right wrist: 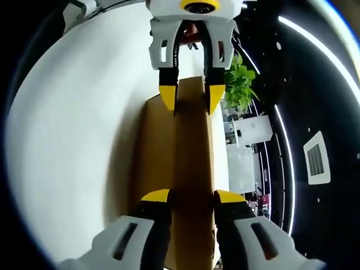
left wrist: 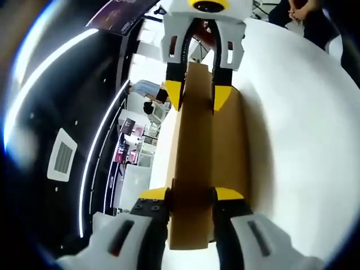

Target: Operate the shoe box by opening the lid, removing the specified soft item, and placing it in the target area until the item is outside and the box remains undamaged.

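On the white tabletop (left wrist: 304,140), your left tongs (left wrist: 191,194) and right tongs (right wrist: 191,196) each clamp opposite ends of the shoe box lid (left wrist: 194,169).

The support was a white table (left wrist: 304,129), its top plain and smooth, seen also in the right gripper view (right wrist: 73,140). One brown cardboard shoe box (left wrist: 194,169) sat directly on it, near the table's edge. In the right gripper view the box (right wrist: 185,169) cast a soft shadow onto the white surface.
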The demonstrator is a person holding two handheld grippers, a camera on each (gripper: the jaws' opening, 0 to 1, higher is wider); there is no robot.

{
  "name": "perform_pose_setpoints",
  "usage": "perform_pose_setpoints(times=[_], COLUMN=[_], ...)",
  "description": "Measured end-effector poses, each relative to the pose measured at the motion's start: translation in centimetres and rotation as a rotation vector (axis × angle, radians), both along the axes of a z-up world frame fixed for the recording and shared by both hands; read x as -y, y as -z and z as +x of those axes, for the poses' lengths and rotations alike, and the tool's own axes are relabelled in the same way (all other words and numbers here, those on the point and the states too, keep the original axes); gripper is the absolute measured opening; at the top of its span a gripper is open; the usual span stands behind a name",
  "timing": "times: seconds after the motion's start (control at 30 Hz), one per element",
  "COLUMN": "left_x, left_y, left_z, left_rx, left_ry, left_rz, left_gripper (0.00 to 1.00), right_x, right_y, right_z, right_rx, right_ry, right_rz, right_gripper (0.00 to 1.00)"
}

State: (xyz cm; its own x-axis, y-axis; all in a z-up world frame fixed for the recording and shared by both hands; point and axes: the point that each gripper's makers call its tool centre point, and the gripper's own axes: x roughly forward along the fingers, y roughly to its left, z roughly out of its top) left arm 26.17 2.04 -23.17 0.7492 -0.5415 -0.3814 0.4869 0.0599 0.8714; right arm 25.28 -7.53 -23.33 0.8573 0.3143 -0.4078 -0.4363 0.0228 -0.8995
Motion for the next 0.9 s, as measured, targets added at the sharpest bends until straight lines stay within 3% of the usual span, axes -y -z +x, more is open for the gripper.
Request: perform_pose_setpoints(times=[0.33, 0.9], left_x=[0.1, 0.1], left_y=[-0.3, -1.1], left_z=[-0.1, -0.5], left_rx=[-0.021, -0.021], left_ry=[-0.002, -0.014], left_rz=[-0.001, -0.012], left_gripper=[0.29, 0.30], right_x=[0.0, 0.3], right_y=[-0.1, -0.9], right_z=[0.1, 0.4], right_rx=[0.018, -0.048], right_ry=[-0.019, -0.049], right_rz=[-0.019, -0.010], right_gripper=[0.30, 0.29])
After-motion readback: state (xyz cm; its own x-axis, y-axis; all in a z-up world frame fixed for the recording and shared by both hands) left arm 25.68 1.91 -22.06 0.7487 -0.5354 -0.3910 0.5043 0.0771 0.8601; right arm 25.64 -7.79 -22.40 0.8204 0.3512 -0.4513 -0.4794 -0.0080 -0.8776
